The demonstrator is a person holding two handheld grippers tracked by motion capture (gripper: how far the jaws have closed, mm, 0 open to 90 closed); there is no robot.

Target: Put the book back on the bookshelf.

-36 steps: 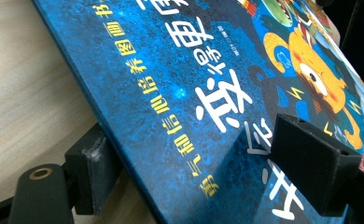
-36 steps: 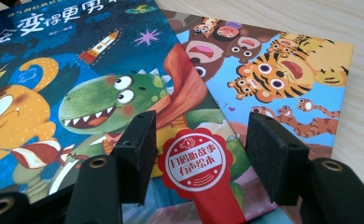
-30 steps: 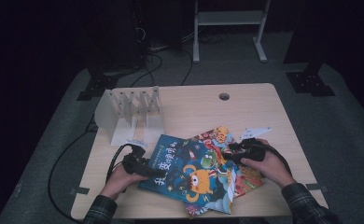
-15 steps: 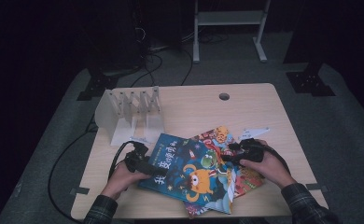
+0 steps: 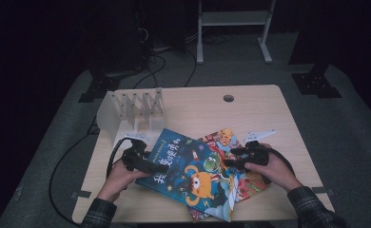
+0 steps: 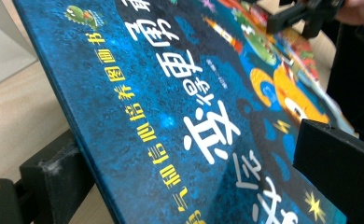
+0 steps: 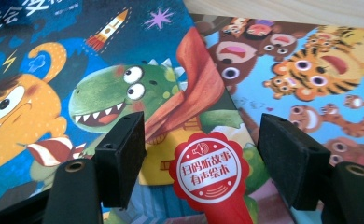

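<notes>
A blue picture book (image 5: 188,175) with an orange creature on its cover lies slanted on top of a second book covered in cartoon animals (image 5: 224,137). My left gripper (image 5: 163,167) is at the blue book's left edge. In the left gripper view the cover (image 6: 180,116) runs tilted between the wide-apart jaws and rests on the lower one. This gripper (image 6: 189,186) is open, and its jaws have just been opening. My right gripper (image 5: 227,159) hovers open over the blue book's right edge (image 7: 77,70) and the animal book (image 7: 311,79). Its jaws (image 7: 201,158) have just been opening, with nothing pinched between them.
A white accordion-style rack (image 5: 136,107) stands at the table's back left. The wooden table (image 5: 198,109) has a round cable hole (image 5: 228,98) near its far edge. A black cable loops off the left side. Beyond the table are a dark floor and stand legs.
My left gripper has risen a little, and the blue book's left edge has lifted with it. The right hand has stayed in place.
</notes>
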